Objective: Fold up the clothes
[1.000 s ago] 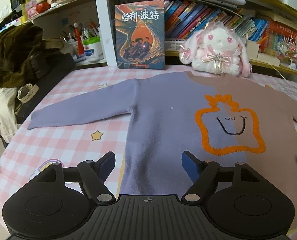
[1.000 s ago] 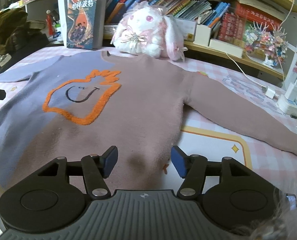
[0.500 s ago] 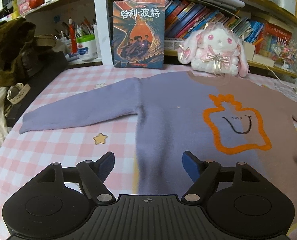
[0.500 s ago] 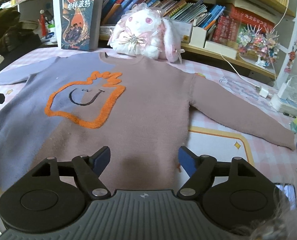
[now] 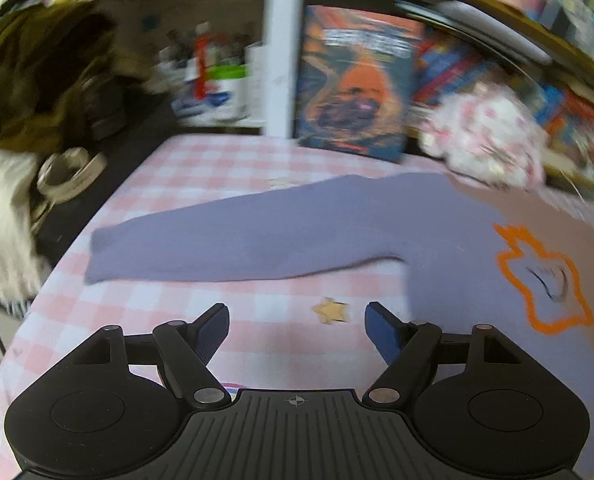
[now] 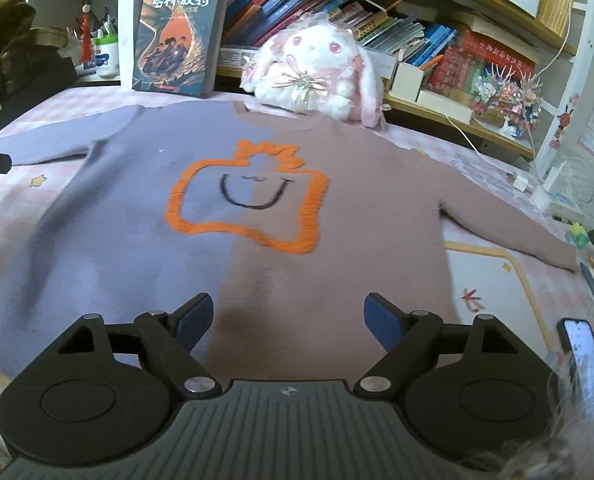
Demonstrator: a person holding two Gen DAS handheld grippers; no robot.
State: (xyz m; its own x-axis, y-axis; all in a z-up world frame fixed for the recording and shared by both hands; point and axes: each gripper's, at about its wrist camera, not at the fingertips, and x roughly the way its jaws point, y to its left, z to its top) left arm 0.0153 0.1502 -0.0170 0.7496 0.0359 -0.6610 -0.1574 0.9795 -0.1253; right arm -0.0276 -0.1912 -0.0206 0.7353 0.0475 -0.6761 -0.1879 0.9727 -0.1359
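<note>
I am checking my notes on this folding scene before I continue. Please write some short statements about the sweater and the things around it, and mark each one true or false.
1. The sweater lies spread flat on the checked tablecloth, both sleeves stretched out. True.
2. The sweater is one colour only. False: one half is purple, the other brownish pink.
3. A plush rabbit sits at the far edge of the table, by the sweater's collar. True.
4. The left gripper is clamped on the purple sleeve. False: it is open with nothing between its fingers, and the sleeve lies beyond it.
5. The orange outline on the chest encloses a smiling face. True.
6. The right gripper holds the hem. False: its jaws are opening and hold nothing.
</note>
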